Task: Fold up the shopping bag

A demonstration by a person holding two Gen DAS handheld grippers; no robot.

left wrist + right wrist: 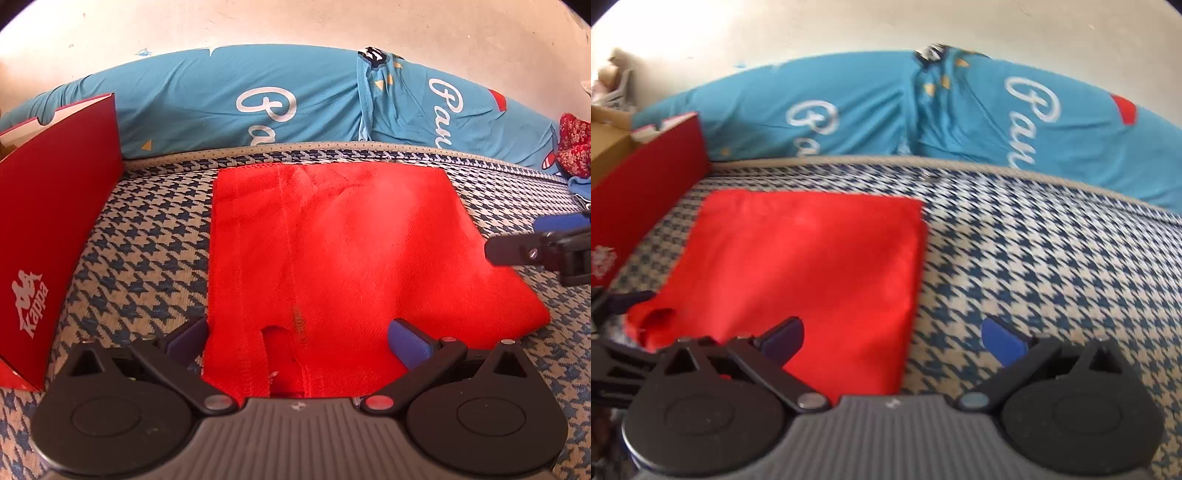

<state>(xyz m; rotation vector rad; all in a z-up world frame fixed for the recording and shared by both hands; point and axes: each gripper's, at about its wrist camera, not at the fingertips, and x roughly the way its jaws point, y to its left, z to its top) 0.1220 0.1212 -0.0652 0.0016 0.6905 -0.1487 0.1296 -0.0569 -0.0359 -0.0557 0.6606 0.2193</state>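
My red shopping bag (332,251) lies flat on the houndstooth bed (1052,266), handles toward me, looking like one layer over another but not yet a compact fold, while my left gripper (297,341) and right gripper (892,339) gape empty.

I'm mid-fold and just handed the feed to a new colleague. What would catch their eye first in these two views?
First the bright red shopping bag, lying flat in the middle of the blue-and-white houndstooth cover, with both the left gripper and the right gripper open at its near edge. Next the dark red Kappa box standing at the left, and the long turquoise pillow against the wall behind.
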